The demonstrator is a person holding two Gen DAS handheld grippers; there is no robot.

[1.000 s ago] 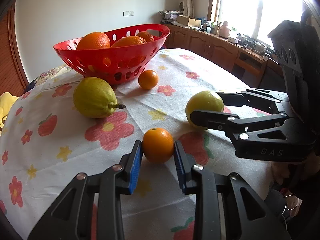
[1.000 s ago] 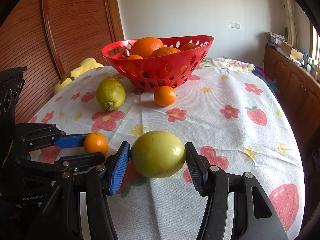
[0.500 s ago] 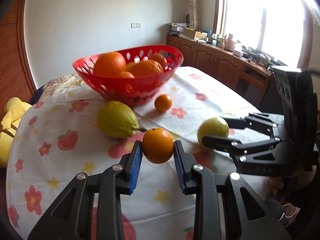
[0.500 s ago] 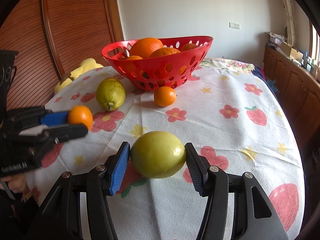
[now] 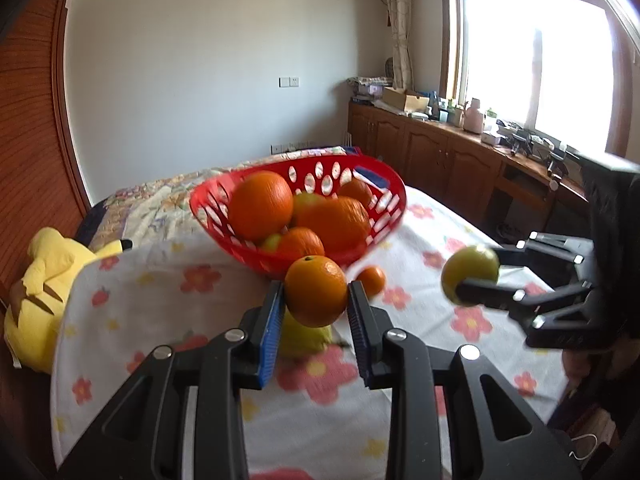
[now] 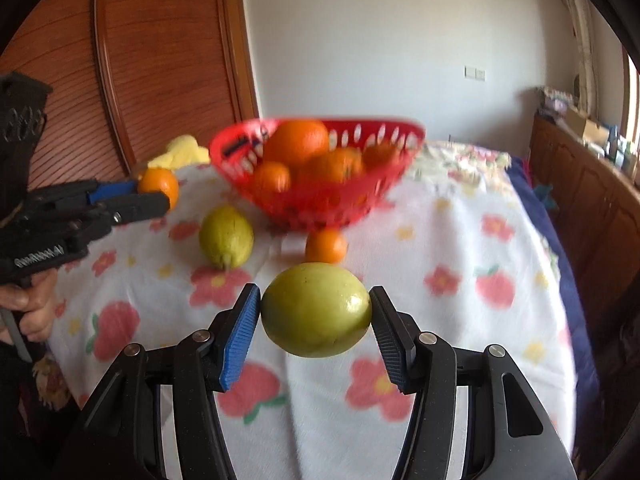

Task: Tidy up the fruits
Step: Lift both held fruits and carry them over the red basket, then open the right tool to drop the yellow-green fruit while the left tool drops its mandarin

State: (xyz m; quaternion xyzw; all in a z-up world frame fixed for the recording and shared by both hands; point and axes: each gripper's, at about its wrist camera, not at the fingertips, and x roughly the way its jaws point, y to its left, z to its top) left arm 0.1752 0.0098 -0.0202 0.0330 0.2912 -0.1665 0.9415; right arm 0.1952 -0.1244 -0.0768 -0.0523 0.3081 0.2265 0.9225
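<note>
Both fruits have risen off the cloth since a second ago: the orange (image 5: 316,291) and the lemon (image 6: 316,309) then sat on the table (image 6: 460,240), and now each hangs in the air in front of the basket (image 5: 384,216).

The left gripper (image 5: 316,308) is clenched on the orange, its pads pressing at 9 and 3 o'clock across the widest part. The right gripper (image 6: 316,320) grasps the lemon the same way, on its two ends, so the long axis lies between the pads. In the left view the basket is at 12 o'clock from the orange, and the right gripper with the lemon is at 3 o'clock. In the right view the basket is also at 12 o'clock, and the left gripper with its orange is at 10 o'clock.

Two fruits are on the cloth: a pear-shaped yellow fruit (image 6: 226,236) at 10 o'clock from the lemon and a small orange (image 6: 326,245) just beyond it at 12 o'clock.

I judge that both held fruits are firm and rather light, with smooth, round skin that can roll out of flat pads. The grip across the middle is the safe one. The lemon, held on its narrow ends, seems less secure, so a gentle lowering into the basket is better than a drop, because the fruits inside are piled high.
</note>
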